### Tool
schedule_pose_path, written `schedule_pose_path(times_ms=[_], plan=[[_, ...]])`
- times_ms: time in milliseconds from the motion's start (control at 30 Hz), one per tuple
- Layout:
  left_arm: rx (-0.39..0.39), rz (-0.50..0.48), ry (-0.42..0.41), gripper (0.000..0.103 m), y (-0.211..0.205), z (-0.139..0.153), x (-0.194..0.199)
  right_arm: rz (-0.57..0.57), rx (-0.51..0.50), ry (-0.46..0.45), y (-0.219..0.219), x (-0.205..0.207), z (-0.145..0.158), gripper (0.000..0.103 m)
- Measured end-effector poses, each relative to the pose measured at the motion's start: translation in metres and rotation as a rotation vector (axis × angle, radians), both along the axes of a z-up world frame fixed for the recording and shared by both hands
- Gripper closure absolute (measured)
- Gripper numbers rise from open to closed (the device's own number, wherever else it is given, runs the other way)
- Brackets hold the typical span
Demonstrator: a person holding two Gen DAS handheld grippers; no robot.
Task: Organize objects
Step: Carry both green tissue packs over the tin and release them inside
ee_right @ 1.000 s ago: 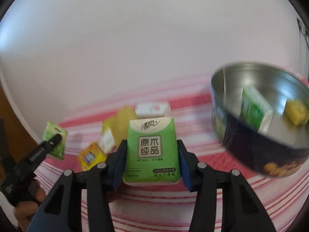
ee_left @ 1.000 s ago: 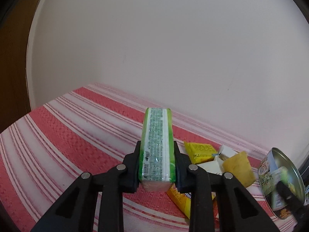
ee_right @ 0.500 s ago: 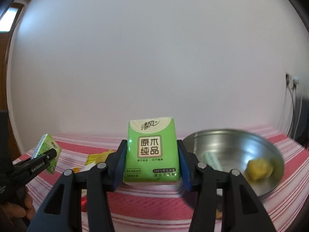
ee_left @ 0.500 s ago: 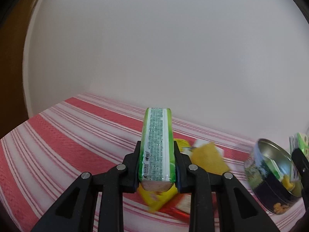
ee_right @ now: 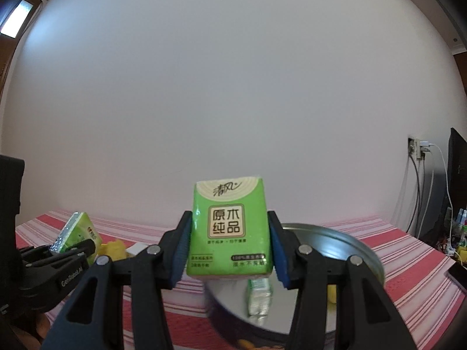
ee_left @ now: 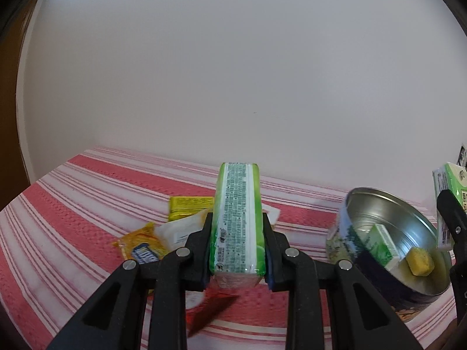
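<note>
The tin [ee_left: 388, 213] is shiny bare metal inside. The tissue pack [ee_right: 230, 230] wears glossy plastic film. The striped tablecloth [ee_left: 73, 213] looks woven, matt.

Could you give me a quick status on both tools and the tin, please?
Left tool shut on green tissue pack, held edge-on. Right tool shut on second tissue pack, above round metal tin. Tin holds a tissue pack, yellow cube.

wall [ee_right: 233, 87]: plain white, fills the view ahead of both grippers
tablecloth [ee_left: 73, 204]: red with white stripes, spread below the grippers
outlet [ee_right: 416, 147]: on the wall, far right of the right gripper; plugs in it
cables [ee_right: 420, 192]: white and dark, hang down from the outlet
window [ee_right: 17, 19]: bright pane, top left, high above the right gripper
clutter [ee_right: 456, 233]: small bottles, far right; too small to identify
</note>
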State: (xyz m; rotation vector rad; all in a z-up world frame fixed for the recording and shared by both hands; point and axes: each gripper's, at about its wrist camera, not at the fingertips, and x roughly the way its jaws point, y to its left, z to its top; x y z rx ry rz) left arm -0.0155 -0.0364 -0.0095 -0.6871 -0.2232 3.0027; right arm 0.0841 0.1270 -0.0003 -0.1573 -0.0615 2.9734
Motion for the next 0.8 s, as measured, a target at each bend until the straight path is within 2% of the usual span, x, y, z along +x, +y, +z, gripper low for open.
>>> schedule_pose_path(times_ms=[400, 800], plan=[[-0.024, -0.084, 0.025, 0.074, 0.06, 0.015, 0.01, -0.074, -0.017, 0.011, 0.042, 0.005, -0.001, 0.053], [-0.047, -0.15, 0.03, 0.074, 0.104, 0.013, 0.009, -0.136, -0.019, 0.007, 0.081, 0.004, -0.003, 0.053]])
